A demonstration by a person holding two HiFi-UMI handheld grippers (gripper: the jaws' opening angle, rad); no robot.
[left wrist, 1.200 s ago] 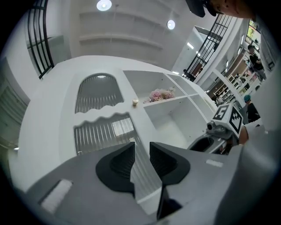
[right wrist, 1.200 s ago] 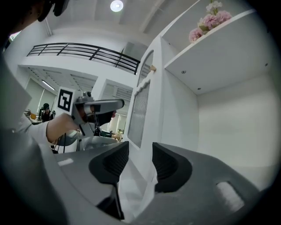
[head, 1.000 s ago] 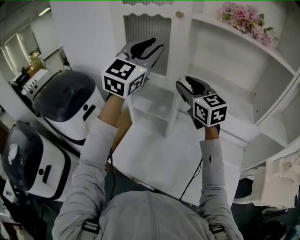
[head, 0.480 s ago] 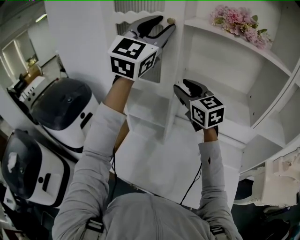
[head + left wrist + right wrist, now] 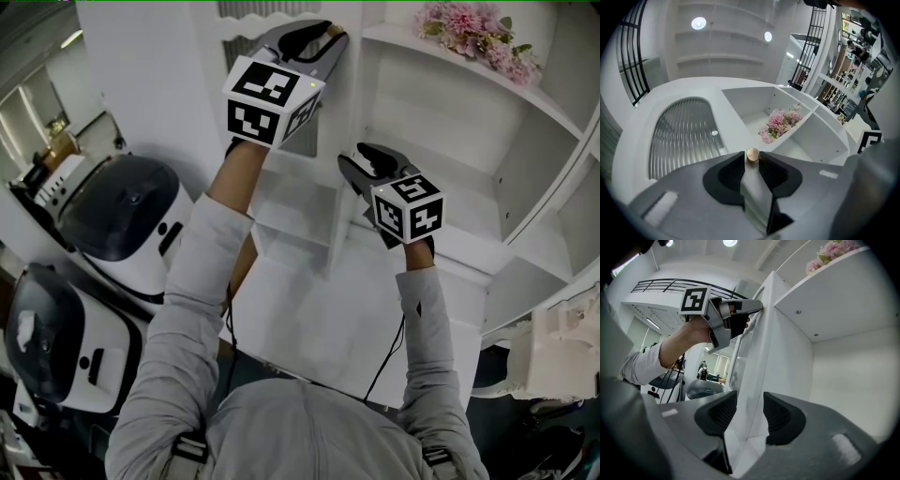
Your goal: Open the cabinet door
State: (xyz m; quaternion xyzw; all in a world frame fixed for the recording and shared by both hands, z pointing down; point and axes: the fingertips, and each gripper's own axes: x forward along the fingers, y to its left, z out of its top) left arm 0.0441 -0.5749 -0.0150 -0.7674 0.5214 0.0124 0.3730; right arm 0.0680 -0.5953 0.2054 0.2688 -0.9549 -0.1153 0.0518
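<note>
The white cabinet door (image 5: 343,141) has a ribbed glass pane (image 5: 684,136) and a small round wooden knob (image 5: 752,154). My left gripper (image 5: 752,157) is raised to that knob. Its jaws are closing, and the knob sits snug between the two tips. In the head view the left gripper (image 5: 328,37) covers the knob. Lower down, my right gripper (image 5: 361,161) straddles the door's free edge (image 5: 757,348). The white panel fills the gap between the right gripper's (image 5: 750,411) pads.
Open white shelves (image 5: 450,131) lie right of the door, with pink flowers (image 5: 478,37) on the top one. The cabinet stands on a white table (image 5: 309,328). Two white-and-black appliances (image 5: 122,202) (image 5: 47,328) sit at the left.
My left gripper rose from beside the glass pane up to the knob and its jaws closed in around it. The right gripper stayed at the door's edge.
</note>
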